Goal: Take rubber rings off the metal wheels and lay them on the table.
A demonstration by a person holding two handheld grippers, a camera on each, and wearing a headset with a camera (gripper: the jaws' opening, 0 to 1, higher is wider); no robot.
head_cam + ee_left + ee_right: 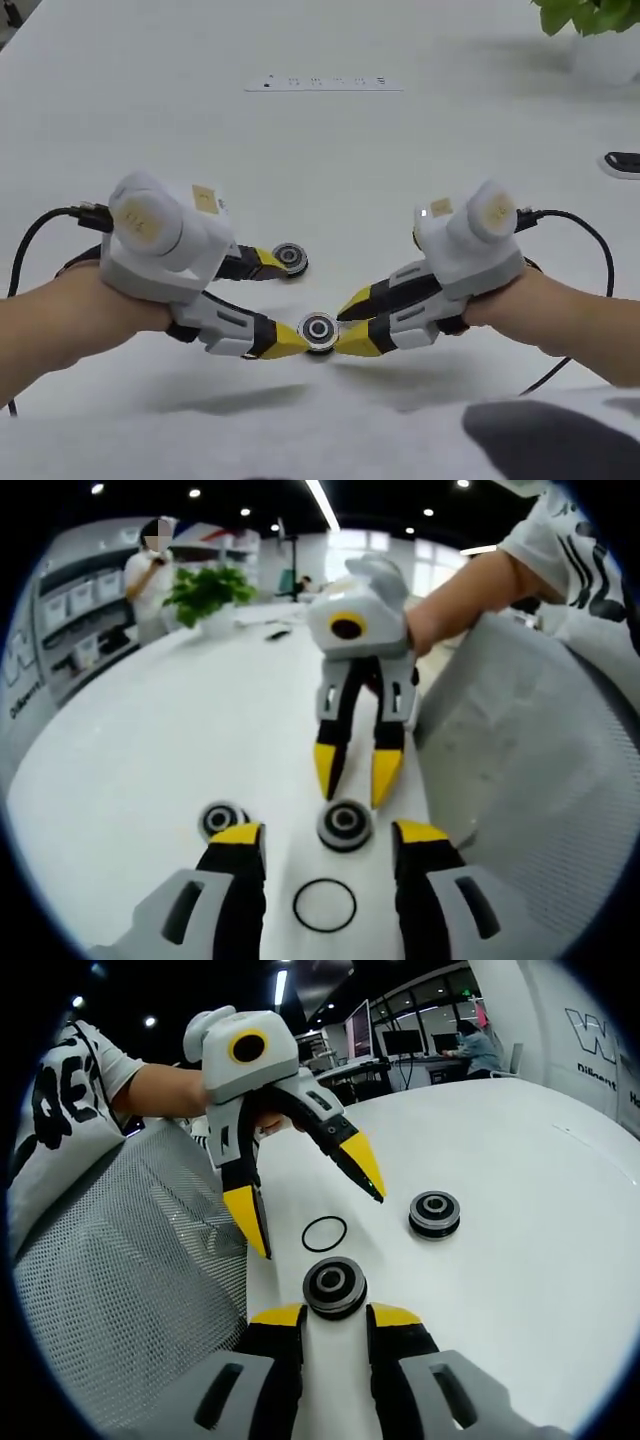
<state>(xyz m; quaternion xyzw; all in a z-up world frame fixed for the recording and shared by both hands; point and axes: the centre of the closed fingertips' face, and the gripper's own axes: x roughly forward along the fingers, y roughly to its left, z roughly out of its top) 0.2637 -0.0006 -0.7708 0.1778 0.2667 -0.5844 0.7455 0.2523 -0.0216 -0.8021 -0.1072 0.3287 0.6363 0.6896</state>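
Head view: the left gripper (283, 298) and right gripper (348, 322) meet tip to tip at a metal wheel (318, 330) on the near part of the table (200, 130). A second wheel (290, 257) sits just behind, to the left.

Left gripper view: its jaws are spread wide, and a loose rubber ring (324, 905) lies flat on the table between them.

Right gripper view: its jaws are parted, tips right beside the metal wheel, not clamping it.

Both the left gripper (278, 301) and right gripper (348, 320) are sporting white bodies, black jaws, yellow tips; black cables (70, 211) are trailing off each; person's wearing a black-printed white tee (60, 1090).
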